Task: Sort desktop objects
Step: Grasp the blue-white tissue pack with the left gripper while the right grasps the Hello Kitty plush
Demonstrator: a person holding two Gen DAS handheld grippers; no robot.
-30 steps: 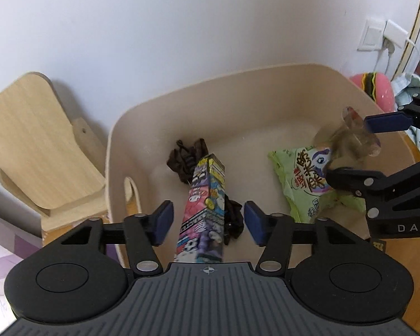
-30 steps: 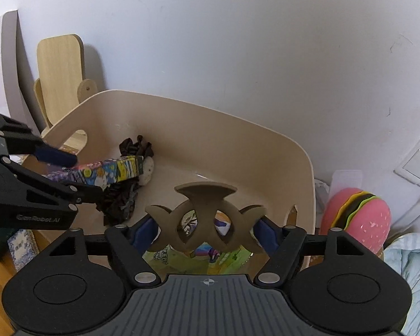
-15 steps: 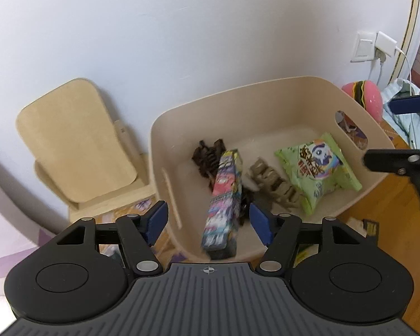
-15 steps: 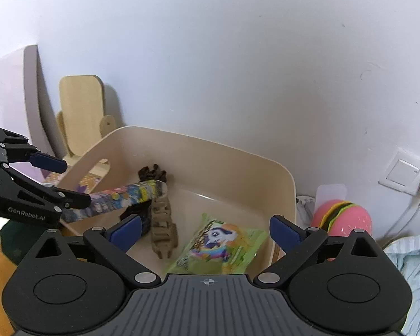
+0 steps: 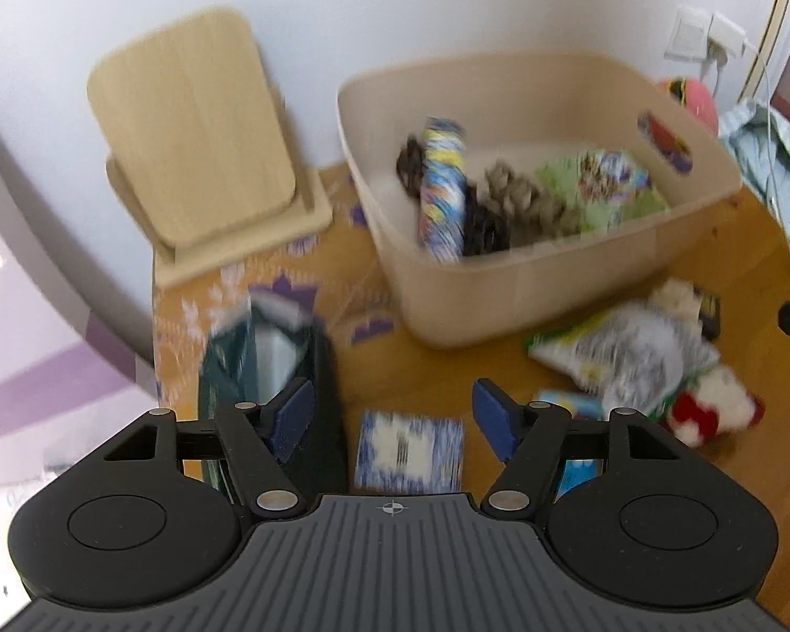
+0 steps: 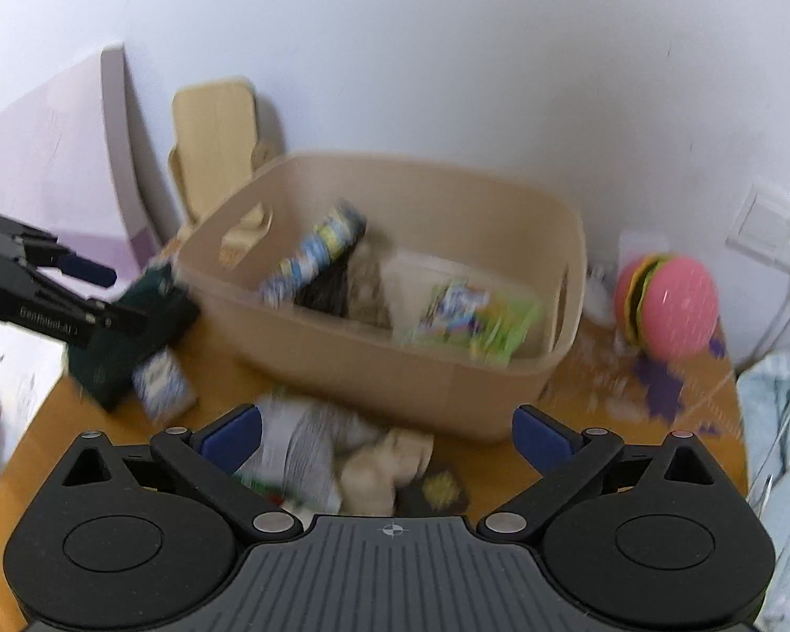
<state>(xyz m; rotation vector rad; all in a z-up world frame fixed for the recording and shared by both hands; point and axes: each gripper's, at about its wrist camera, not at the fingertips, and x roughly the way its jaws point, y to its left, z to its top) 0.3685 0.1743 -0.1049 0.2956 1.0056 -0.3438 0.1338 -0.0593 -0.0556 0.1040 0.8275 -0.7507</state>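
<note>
1. Below the left gripper (image 5: 389,418), in the left wrist view, the blue-and-white packet (image 5: 408,450) lies flat on the wooden desk (image 5: 447,368), almost centred between the two blue pads. The jaws are opening with nothing between them and no pad touching anything.
2. That packet looks roughly square through the blur, so no long axis can be made out. To its left and touching or nearly so stands a dark green box (image 5: 268,363), which crowds the left pad (image 5: 292,413). On the right there is bare wood before the pile of wrappers (image 5: 632,353).
3. Farther off sits the beige bin (image 5: 553,274), already holding a patterned tube (image 5: 442,195), dark and tan hair clips and a green snack bag (image 5: 600,187). Its near wall is low and unobstructed, a judged clear route for a drop.
4. From the right wrist view, the right gripper (image 6: 387,437) hangs with its jaws opening, at their widest and empty, above the wrapper pile (image 6: 310,447) and a pale plush piece (image 6: 384,468) just in front of the bin wall (image 6: 395,368).
5. The left gripper (image 6: 87,292) shows at the left edge over the green box (image 6: 126,337), well apart from the right one, so each hand seems nearest its own clutter.
6. Right of the bin lies a burger toy (image 6: 669,305); cloth at the desk's right edge limits room there.
</note>
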